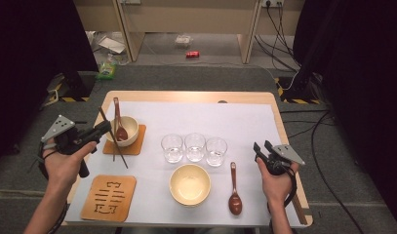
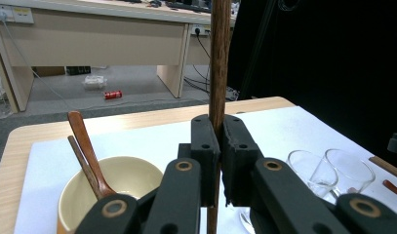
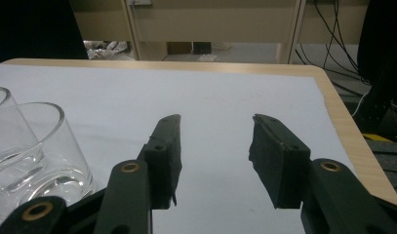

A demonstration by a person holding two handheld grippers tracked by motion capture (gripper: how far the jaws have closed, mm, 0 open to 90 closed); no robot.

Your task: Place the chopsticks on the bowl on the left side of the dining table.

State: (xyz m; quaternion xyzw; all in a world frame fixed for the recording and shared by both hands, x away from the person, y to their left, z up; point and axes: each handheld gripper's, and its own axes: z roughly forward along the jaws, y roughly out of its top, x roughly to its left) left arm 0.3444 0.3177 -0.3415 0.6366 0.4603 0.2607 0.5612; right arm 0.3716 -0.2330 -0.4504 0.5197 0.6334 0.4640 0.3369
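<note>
My left hand (image 1: 64, 163) hangs off the left edge of the table, wrist turned so that my left tongs (image 1: 104, 128) point across toward the bowl on the coaster (image 1: 132, 146). Those tongs are clamped on a dark wooden chopstick (image 1: 113, 139), pads pressed flat against it from both sides. From above, the stick slants past the near side of that cream bowl (image 1: 131, 127) down onto the paper; along the jaws it stands nearly upright, and both its ends run out of that picture. A brown spoon (image 1: 119, 122) leans inside the bowl, and beside its handle I see a second thin stick (image 2: 81, 158), though I cannot tell where its lower end rests. Nearer to me lies an empty cut-out wooden coaster (image 1: 108, 197). In the middle stand three empty glasses (image 1: 194, 146) in a row, with another cream bowl (image 1: 189, 184) in front of them and a second spoon (image 1: 234, 190) lying flat just to its right. My right hand (image 1: 275, 183) rests at the right edge of the table, its tongs (image 1: 261, 147) open with nothing between the jaws, pointing over bare paper, well apart from the glasses. A white sheet (image 1: 245, 122) covers the pale wooden table (image 1: 196, 96). Beyond are grey floor, desk legs, cables, and a red can (image 1: 192, 54) lying on the floor.
</note>
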